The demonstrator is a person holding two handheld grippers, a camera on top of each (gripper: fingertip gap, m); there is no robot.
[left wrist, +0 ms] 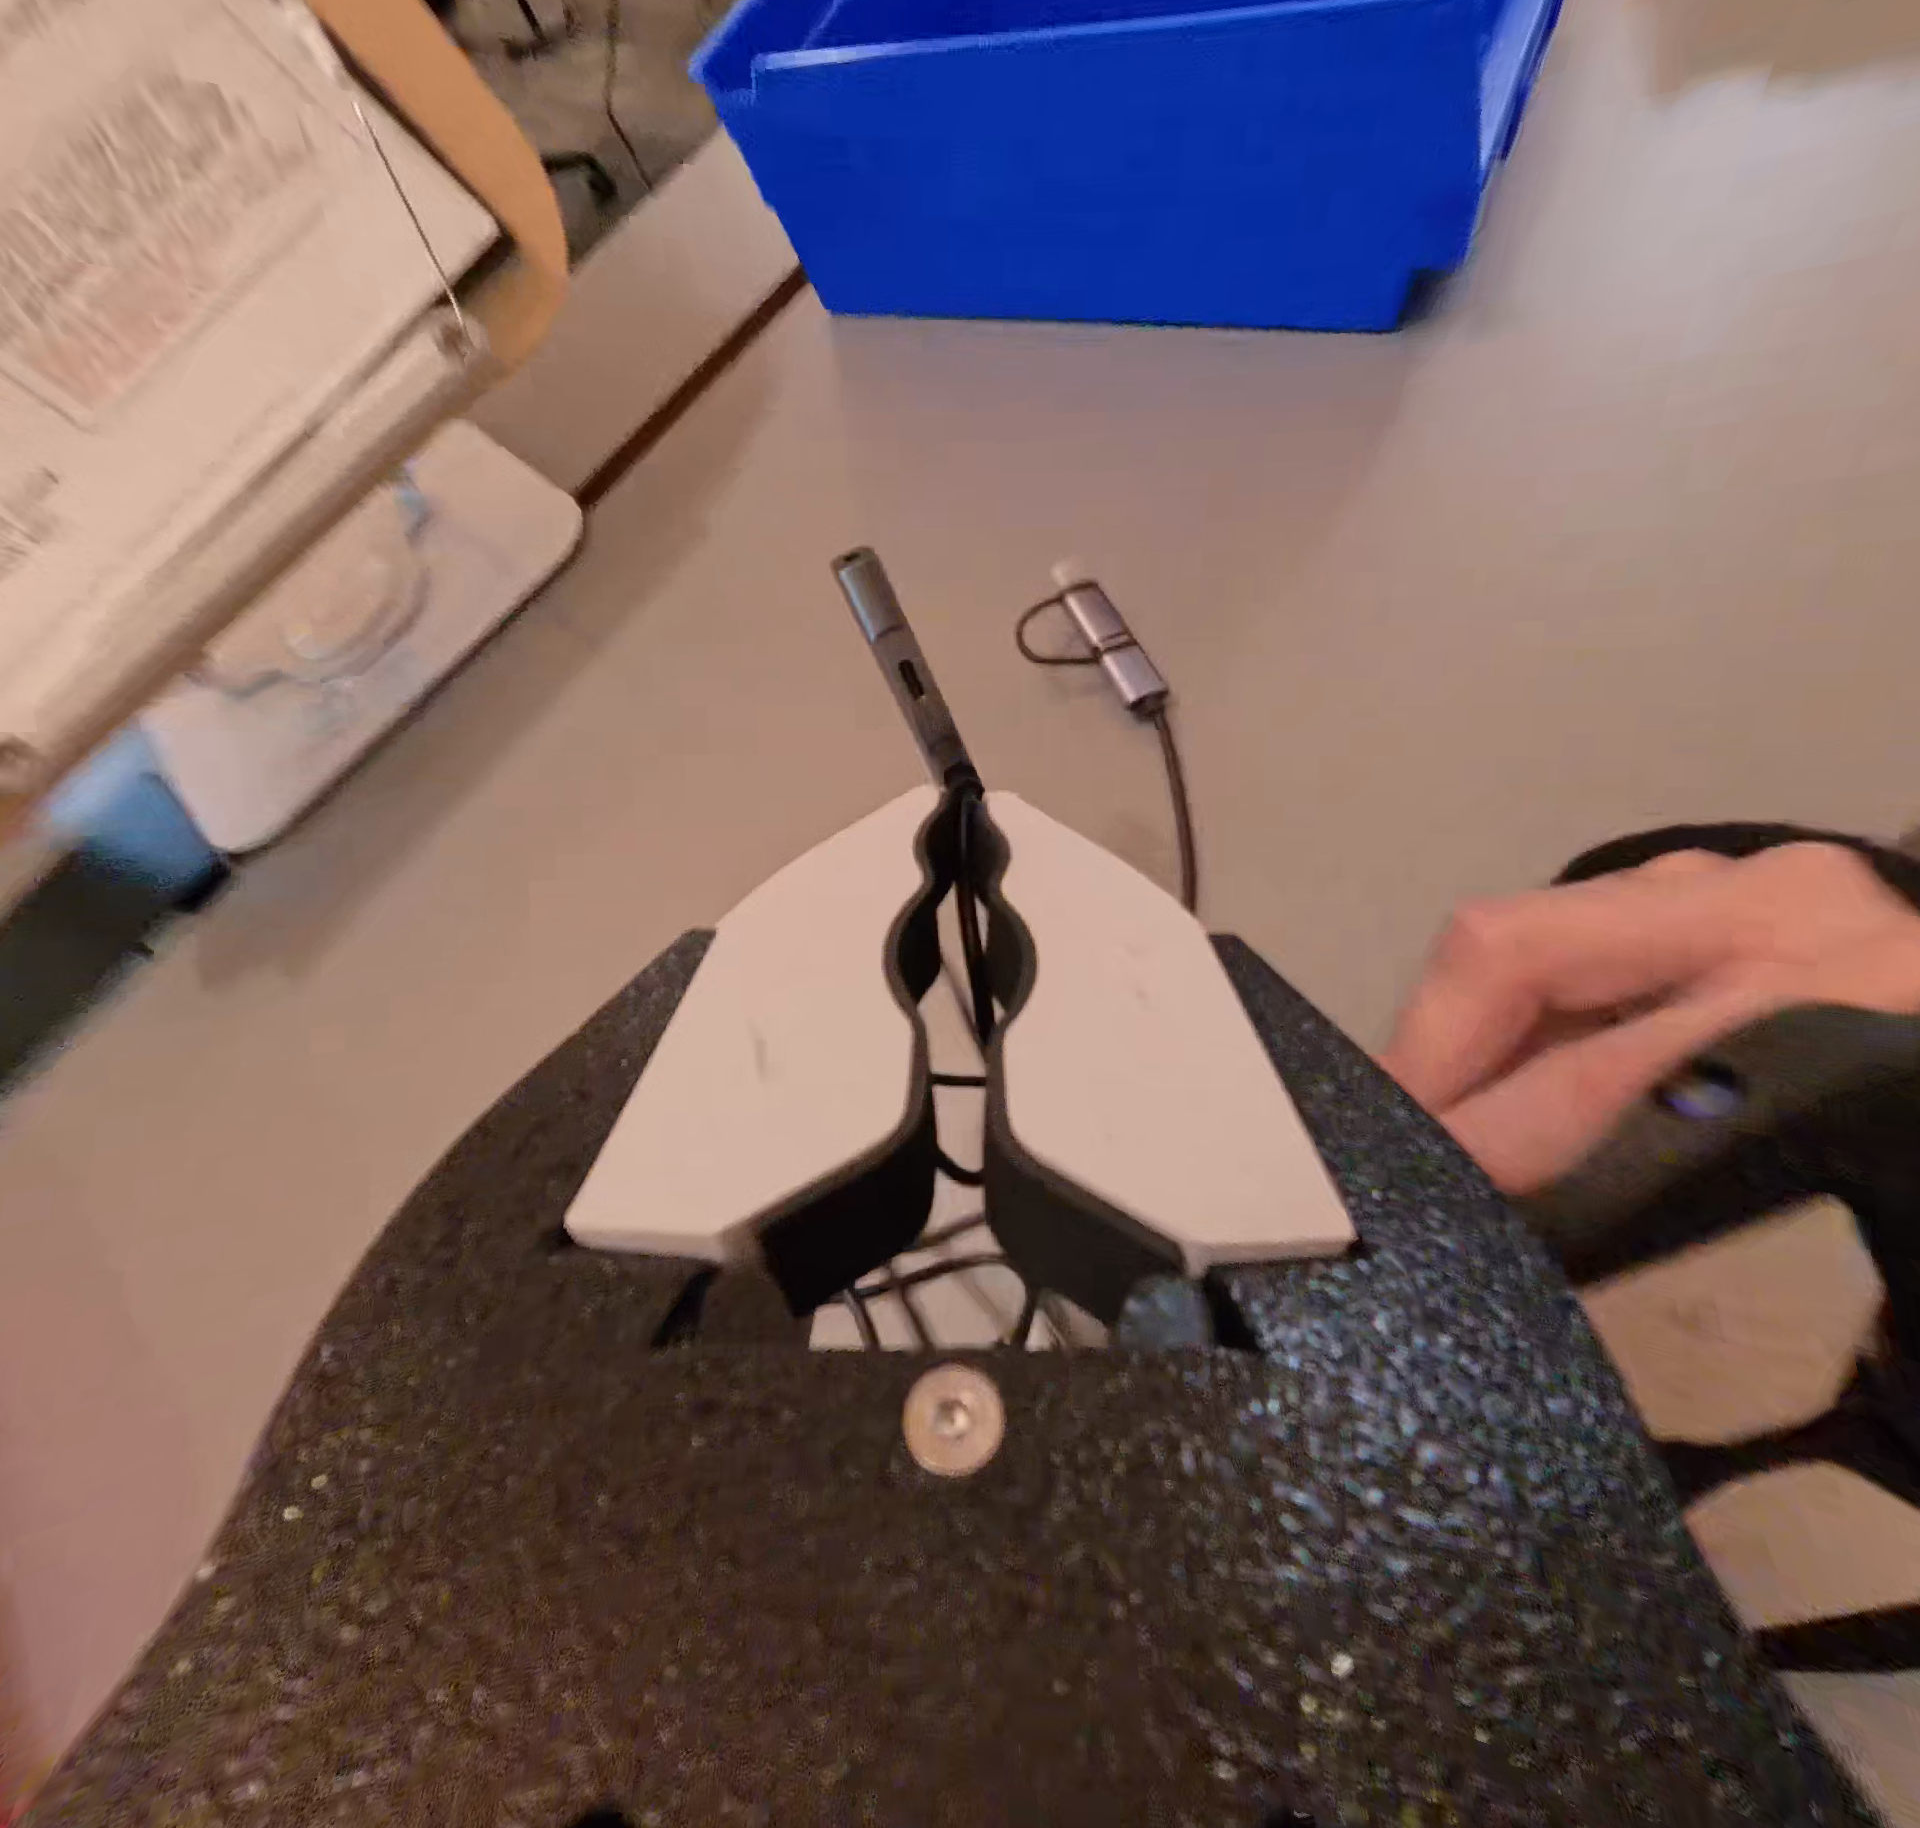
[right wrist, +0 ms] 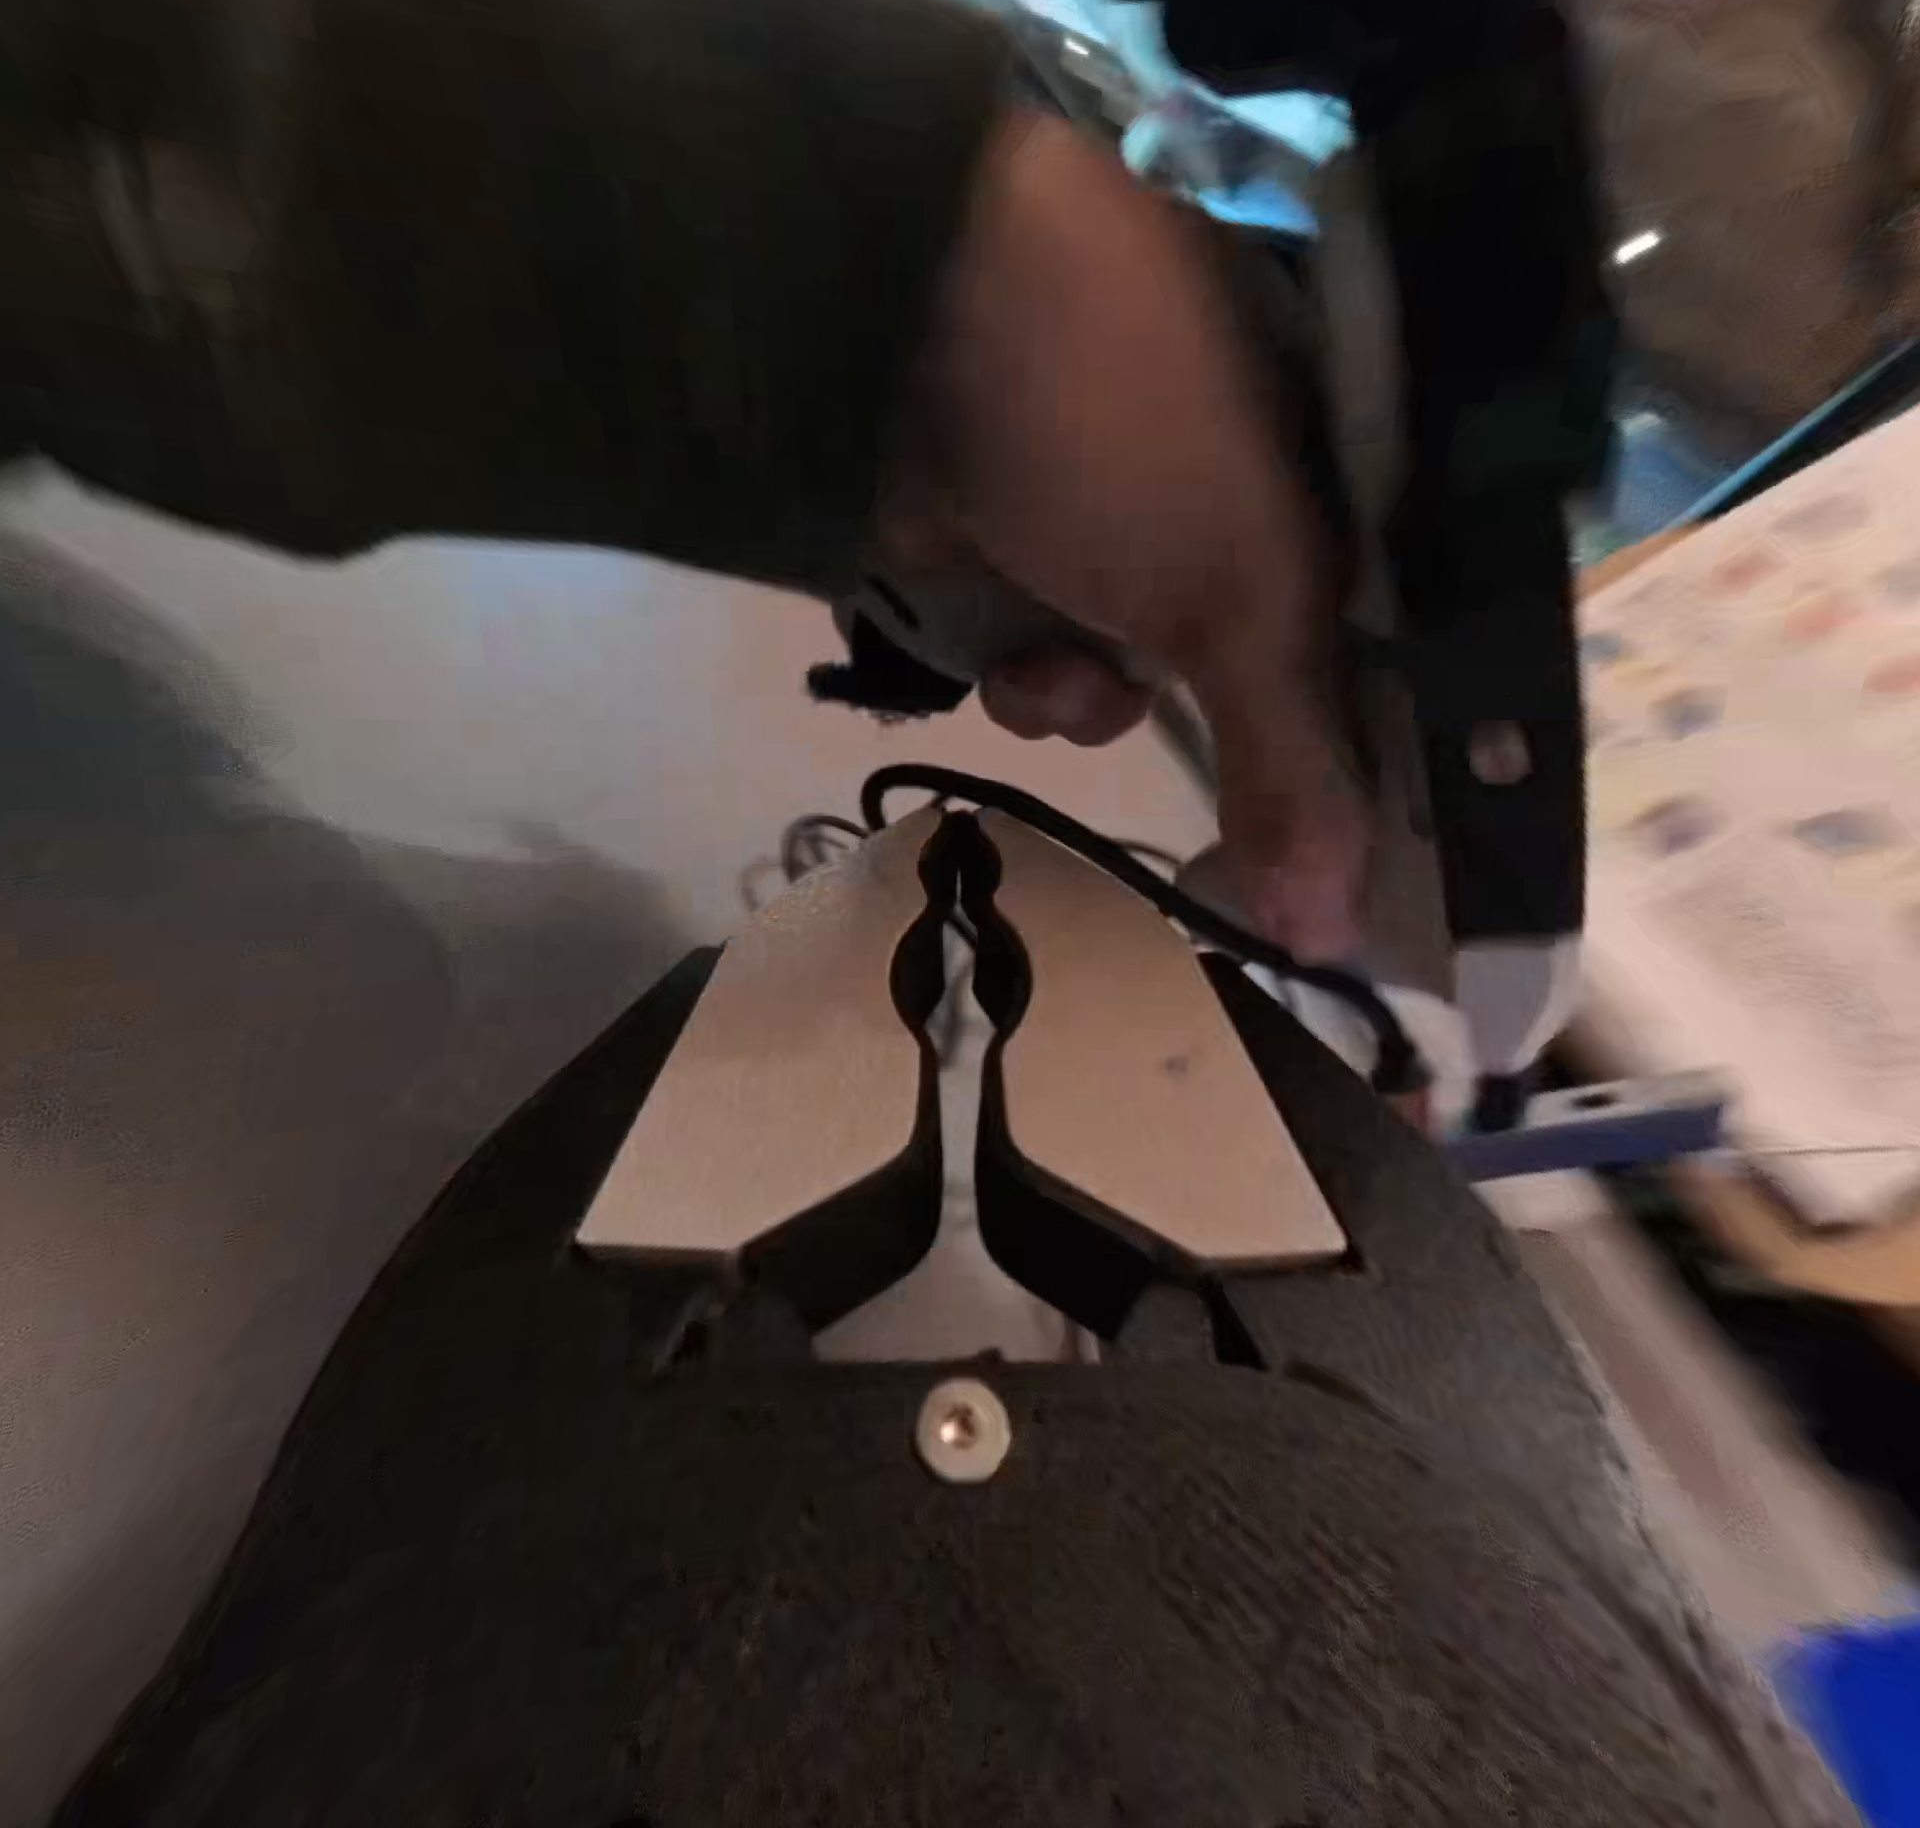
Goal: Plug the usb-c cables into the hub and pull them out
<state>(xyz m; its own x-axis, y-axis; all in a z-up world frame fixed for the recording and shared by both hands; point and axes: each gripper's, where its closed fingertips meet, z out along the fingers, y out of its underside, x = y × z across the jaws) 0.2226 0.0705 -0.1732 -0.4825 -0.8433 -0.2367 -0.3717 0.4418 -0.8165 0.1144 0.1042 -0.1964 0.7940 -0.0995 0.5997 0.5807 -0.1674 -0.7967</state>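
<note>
In the left wrist view, the left gripper (left wrist: 964, 796) has its two white fingers (left wrist: 790, 1030) pinched together at the tips on the near end of the slim grey USB hub (left wrist: 899, 661), where its black cord leaves it. The hub sticks out from the tips toward 12 o'clock, tilted up off the grey table (left wrist: 1507, 583), one port slot showing on its side. The hub's cord (left wrist: 968, 947) runs back through the gap between the fingers. At about 1 o'clock from the tips a grey USB-C cable plug (left wrist: 1112, 651) with a small looped adapter tether lies flat on the table, apart from the hub; its dark lead runs back toward 5 o'clock. Farther off at 12 to 1 o'clock stands a blue plastic bin (left wrist: 1122, 147). At 10 o'clock a cardboard box (left wrist: 208, 251) with papers overhangs a clear plastic container (left wrist: 343, 625). At 3 o'clock a hand (left wrist: 1621, 1009) grips a dark handle.

The right wrist view is heavily blurred. The right gripper (right wrist: 958, 822) has its fingers closed to the tips, and a black cable (right wrist: 1195, 905) crosses just beyond them; whether it is clamped cannot be told. Above, from 11 to 1 o'clock, a dark-sleeved arm and hand (right wrist: 1122, 490) block much of the scene. At 3 o'clock the other gripper's tip (right wrist: 1512, 989) meets the grey hub (right wrist: 1590, 1124), seen edge-on.
</note>
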